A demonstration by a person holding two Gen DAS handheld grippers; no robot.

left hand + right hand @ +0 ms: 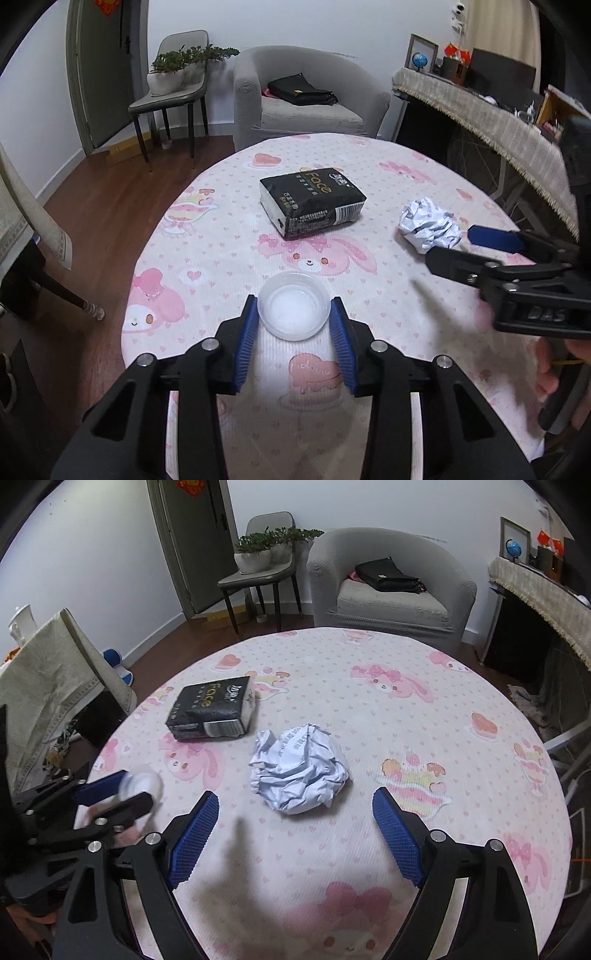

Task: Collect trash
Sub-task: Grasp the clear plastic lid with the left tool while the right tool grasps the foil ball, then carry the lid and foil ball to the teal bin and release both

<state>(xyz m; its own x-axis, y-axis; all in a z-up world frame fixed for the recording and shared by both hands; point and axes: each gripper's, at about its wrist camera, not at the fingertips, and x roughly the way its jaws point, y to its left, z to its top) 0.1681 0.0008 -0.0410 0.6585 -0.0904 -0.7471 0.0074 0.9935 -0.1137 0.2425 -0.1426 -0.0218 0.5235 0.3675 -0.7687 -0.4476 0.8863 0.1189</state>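
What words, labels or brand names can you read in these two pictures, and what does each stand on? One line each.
"Face": gold letters on the black tissue pack.
"DAS": raised letters on the right gripper body, partly blurred.
Small print and barcode on the pack: too small to read.
Grey print on the crumpled paper: unreadable.

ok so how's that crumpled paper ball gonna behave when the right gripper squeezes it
The crumpled paper ball will probably crush inward, since its folds look loose and airy. It likely weighs very little, so a nudge from one finger could slide it across the tablecloth. The right gripper stands wide open around it, so closing evenly should trap it.
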